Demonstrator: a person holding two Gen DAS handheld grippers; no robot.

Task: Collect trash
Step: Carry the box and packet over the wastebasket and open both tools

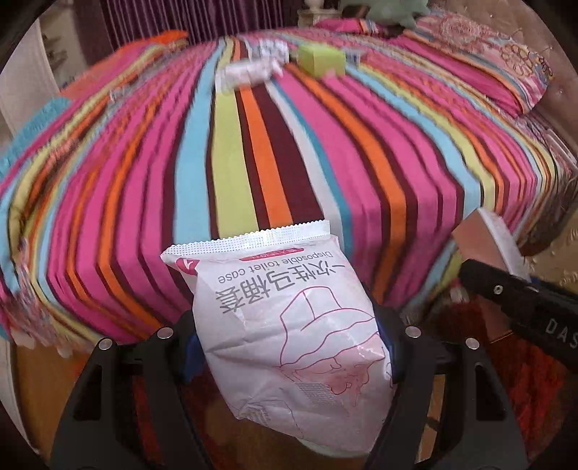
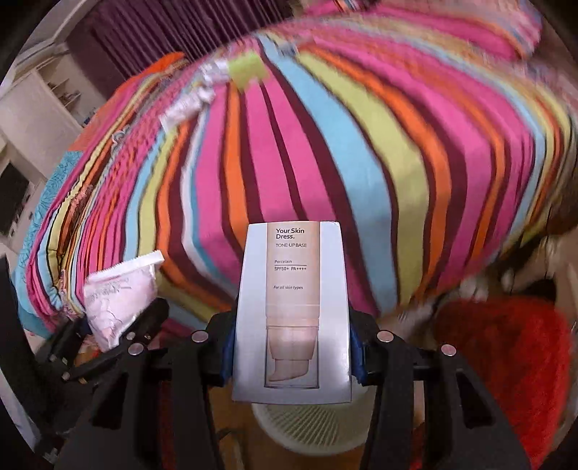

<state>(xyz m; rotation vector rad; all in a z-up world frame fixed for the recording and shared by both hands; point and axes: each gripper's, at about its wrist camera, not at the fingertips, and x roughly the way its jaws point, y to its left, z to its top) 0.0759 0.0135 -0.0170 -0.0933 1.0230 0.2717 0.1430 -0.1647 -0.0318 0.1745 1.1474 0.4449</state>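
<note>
My left gripper (image 1: 289, 347) is shut on a white and pink plastic packet (image 1: 289, 325) printed "Disposable toilet case", held off the near edge of the striped bed (image 1: 253, 144). The packet also shows in the right wrist view (image 2: 119, 293). My right gripper (image 2: 290, 350) is shut on a grey "Your Skin Dress" cosmetics box (image 2: 292, 311), held above a white slatted bin (image 2: 307, 426). The box also shows at the right of the left wrist view (image 1: 487, 242). More trash lies far across the bed: a white wrapper (image 1: 249, 72) and a green box (image 1: 321, 58).
The bed carries a bright striped cover with pillows (image 1: 469, 54) at its far right. A red fuzzy rug (image 2: 505, 361) lies on the floor to the right of the bin. Purple curtains (image 2: 162, 32) and white shelving (image 2: 43, 101) stand behind the bed.
</note>
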